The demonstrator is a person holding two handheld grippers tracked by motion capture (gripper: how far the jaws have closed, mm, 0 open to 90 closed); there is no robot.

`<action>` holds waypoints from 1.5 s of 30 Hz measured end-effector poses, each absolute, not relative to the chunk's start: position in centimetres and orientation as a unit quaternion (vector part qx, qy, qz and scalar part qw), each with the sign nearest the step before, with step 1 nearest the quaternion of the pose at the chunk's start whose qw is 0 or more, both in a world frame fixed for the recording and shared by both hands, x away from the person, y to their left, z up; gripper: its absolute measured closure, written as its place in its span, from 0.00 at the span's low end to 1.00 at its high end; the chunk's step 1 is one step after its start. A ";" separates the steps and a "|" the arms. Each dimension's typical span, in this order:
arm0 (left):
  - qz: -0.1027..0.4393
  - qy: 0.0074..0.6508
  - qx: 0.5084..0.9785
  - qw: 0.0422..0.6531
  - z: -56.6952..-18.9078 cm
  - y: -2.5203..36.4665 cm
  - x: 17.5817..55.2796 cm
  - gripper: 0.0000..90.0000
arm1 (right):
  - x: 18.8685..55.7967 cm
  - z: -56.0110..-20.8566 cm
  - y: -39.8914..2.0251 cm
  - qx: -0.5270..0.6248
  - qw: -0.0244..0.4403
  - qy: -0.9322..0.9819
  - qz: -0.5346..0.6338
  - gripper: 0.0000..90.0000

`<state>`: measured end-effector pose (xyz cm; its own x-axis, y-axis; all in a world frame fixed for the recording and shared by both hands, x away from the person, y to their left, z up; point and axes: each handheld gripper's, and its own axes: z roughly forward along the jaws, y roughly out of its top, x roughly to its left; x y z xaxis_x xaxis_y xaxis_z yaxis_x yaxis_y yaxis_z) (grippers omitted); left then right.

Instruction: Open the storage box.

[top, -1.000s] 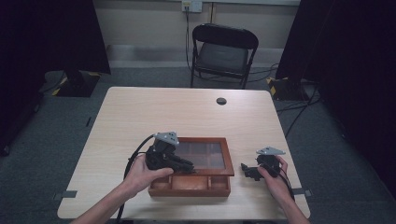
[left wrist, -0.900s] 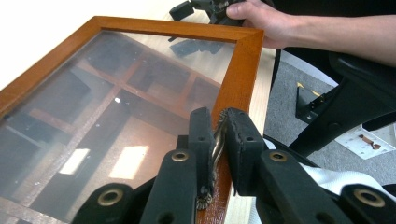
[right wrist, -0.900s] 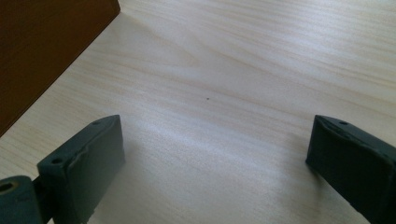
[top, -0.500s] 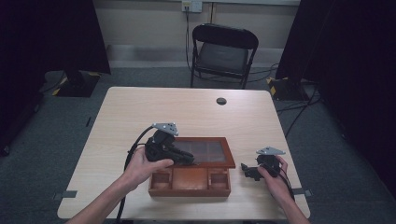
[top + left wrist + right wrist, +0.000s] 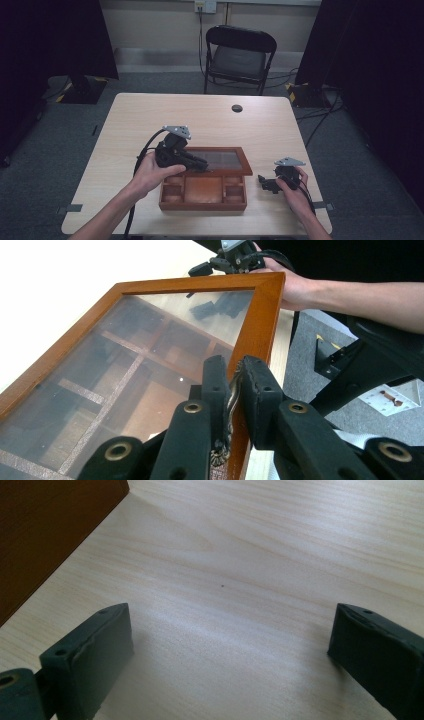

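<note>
Wooden box [image 5: 202, 192]: my left gripper [image 5: 234, 390] is clenching the brass clasp on the lid [image 5: 150, 340]; lifting slowly, hinge-wise. Right gripper [image 5: 230, 650] is resting released on the surface [image 5: 260, 555].

Reddish-brown wooden box [image 5: 202, 199], pale wood-grain table [image 5: 150, 112], black chair [image 5: 239, 50]

Black chair [image 5: 239, 56], seemingly grey carpet [image 5: 150, 82]

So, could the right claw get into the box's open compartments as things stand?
Probably yes: the left claw holds the glass lid raised, the compartments lie uncovered, and the open right claw sits beside the box.
</note>
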<state>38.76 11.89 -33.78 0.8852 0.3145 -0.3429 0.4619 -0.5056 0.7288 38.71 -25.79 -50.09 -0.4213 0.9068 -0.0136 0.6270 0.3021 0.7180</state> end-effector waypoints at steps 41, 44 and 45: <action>-0.063 0.237 0.859 0.449 -31.5 12.0 40.5 0.90 | 38.7 -50.1 -25.8 0.493 0.213 0.778 0.325 0.03; -0.062 0.234 0.861 0.448 -31.5 11.9 40.5 0.90 | 38.7 -50.1 -25.8 0.493 0.213 0.778 0.325 0.03; -0.062 0.234 0.860 0.449 -31.5 11.9 40.6 0.90 | 38.7 -50.1 -25.8 0.493 0.213 0.778 0.325 0.03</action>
<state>40.56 11.92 -31.49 0.8823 0.3470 -0.3179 0.4591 -0.4861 0.7436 38.71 -25.80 -50.08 -0.4223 0.9064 -0.0120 0.6291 0.3026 0.7160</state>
